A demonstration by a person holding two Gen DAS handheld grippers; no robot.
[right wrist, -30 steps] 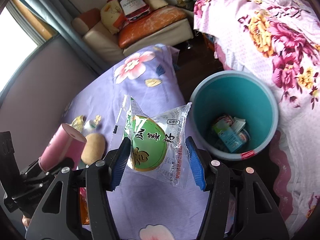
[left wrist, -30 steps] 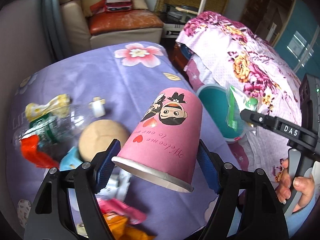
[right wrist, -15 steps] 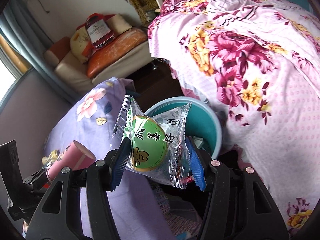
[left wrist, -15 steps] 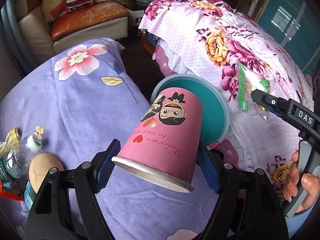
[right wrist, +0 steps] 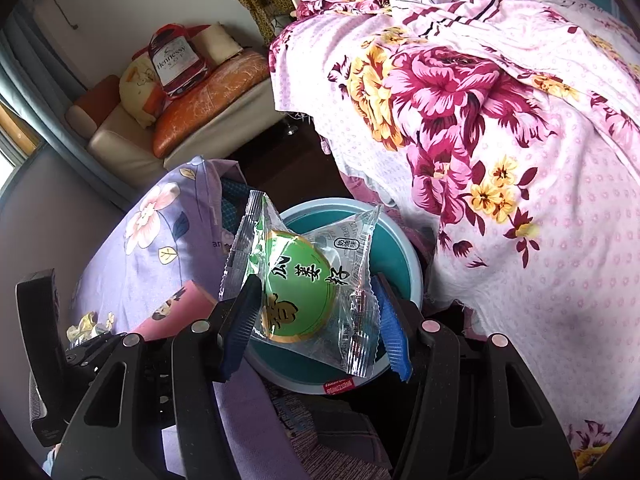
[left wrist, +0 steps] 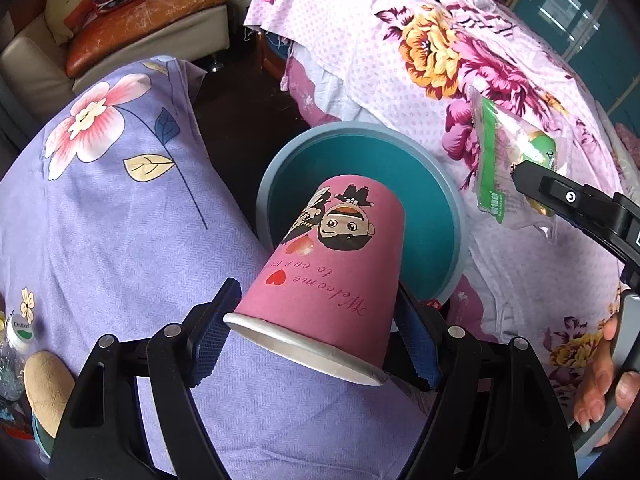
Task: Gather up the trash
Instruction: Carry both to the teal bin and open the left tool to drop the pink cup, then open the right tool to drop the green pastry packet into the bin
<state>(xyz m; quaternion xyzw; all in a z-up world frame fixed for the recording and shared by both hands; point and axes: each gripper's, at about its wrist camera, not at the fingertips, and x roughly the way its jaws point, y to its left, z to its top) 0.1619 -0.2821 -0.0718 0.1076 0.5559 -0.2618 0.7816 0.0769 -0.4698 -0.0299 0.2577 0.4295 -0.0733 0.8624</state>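
My left gripper (left wrist: pixel 316 338) is shut on a pink paper cup (left wrist: pixel 332 272) with a cartoon couple, held tilted just before the teal trash bin (left wrist: pixel 360 160) that stands between the purple-covered table and the bed. My right gripper (right wrist: pixel 314 322) is shut on a clear snack wrapper with a green label (right wrist: pixel 300 284), held above the bin (right wrist: pixel 400 256). The wrapper also shows at the right of the left wrist view (left wrist: pixel 508 172), and the cup at the lower left of the right wrist view (right wrist: pixel 176 312). The bin's contents are hidden by the held items.
A purple flowered cloth (left wrist: pixel 120 208) covers the table. A plastic bottle (left wrist: pixel 16 344), a tan round item (left wrist: pixel 44 380) and other scraps lie at its left edge. A bed with a pink floral sheet (left wrist: pixel 460 60) is right of the bin. A sofa (right wrist: pixel 192 120) stands behind.
Both grippers have swung right, away from the trash pile on the table, toward the bin. The cup and the wrapper stay gripped and now hang near the bin's opening.
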